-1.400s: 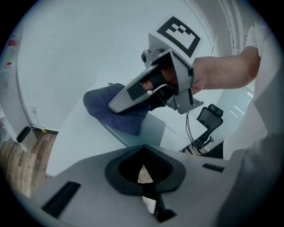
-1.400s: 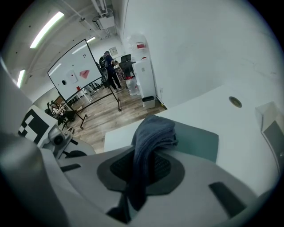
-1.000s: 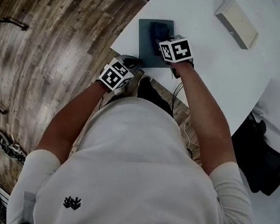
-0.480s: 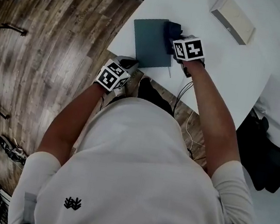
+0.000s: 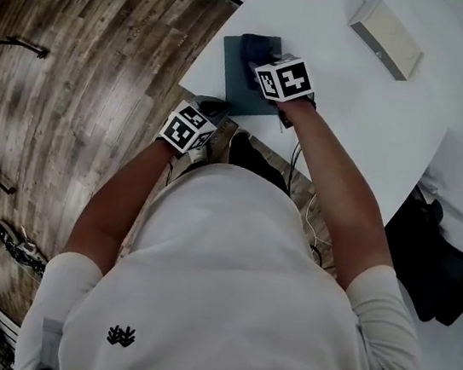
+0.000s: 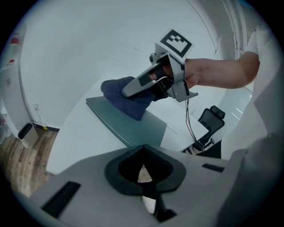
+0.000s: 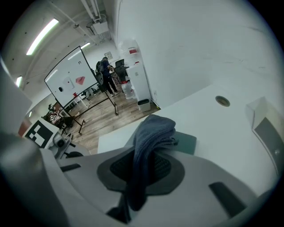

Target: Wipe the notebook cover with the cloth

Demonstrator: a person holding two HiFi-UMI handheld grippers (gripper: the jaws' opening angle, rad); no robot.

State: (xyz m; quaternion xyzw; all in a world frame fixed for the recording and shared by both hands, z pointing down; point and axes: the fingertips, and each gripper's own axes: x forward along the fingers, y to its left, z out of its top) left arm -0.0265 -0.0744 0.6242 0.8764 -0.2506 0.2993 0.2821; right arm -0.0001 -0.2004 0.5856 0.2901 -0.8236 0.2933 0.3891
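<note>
Right claw [image 7: 138, 175] is clamped tight on the dark blue cloth [image 7: 151, 133]. The cloth bunches out past the tips and lies on the far end of the grey-green notebook [image 5: 236, 86], so the wad, not the claw, meets the cover. Judged mid-wipe: the cloth covers only 1 end and the near part of the cover is bare.

The notebook lies flat on the white table [image 5: 356, 104], close to the table's left edge and near corner, with a thin strip of table beside it. That's a risk: a hard sideways push could slide it off.

Left claw [image 6: 143, 175] has its pads together with nothing between them. It hangs off the table over the wood floor [image 5: 75, 79], just beside the near edge, and isn't bracing the notebook.

Room: open table to the right of the notebook. The beige box [image 5: 388, 38] sits well apart, out of the stroke path. Strokes along the cover toward the person look safest.
</note>
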